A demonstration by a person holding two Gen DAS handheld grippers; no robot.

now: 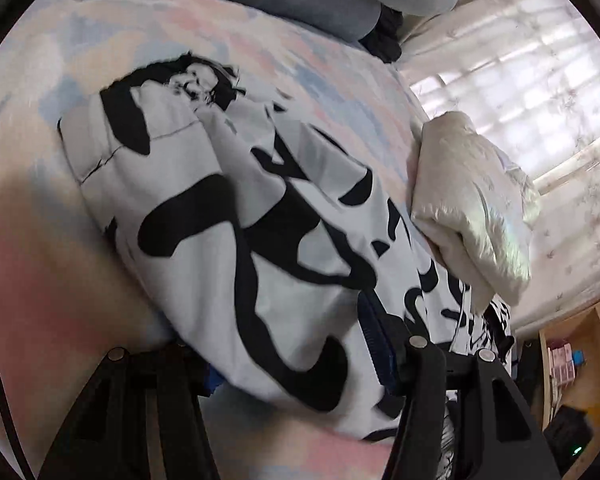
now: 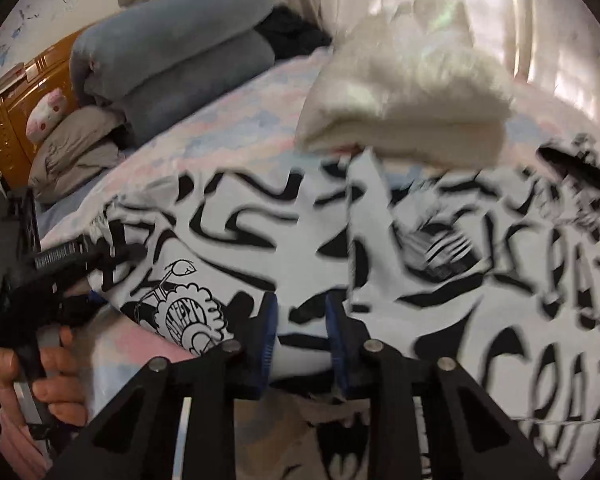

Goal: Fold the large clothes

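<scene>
A large white cloth garment with bold black lettering and drawings (image 1: pixel 236 240) lies spread across the bed with the pastel pink-and-blue sheet (image 1: pixel 260 40). A folded cream fluffy blanket (image 1: pixel 472 200) sits on the garment's far edge, near the curtained window.

The left hand-held gripper (image 1: pixel 296 364) has a thick fold of the garment lying between its blue-padded fingers (image 1: pixel 374 344); one pad is buried under the cloth, so a firm clamp cannot be told. The right hand-held gripper (image 2: pixel 300 340) is closed on a ridge of the same garment, both blue pads pressing the cloth. In the right wrist view a hand (image 2: pixel 40 392) grasps the left tool's handle.

A wooden shelf unit (image 1: pixel 572 360) at the left view's edge holds small pink and blue boxes, too blurred to identify. A black slatted crate (image 2: pixel 12 232) is cut off; its contents are hidden.

The garment's print is motion-blurred; letters resembling "COA" show, nothing reads fully. Rolled grey bedding (image 2: pixel 180 40) and a pink-and-white plush toy (image 2: pixel 48 114) lie by the wooden headboard.
</scene>
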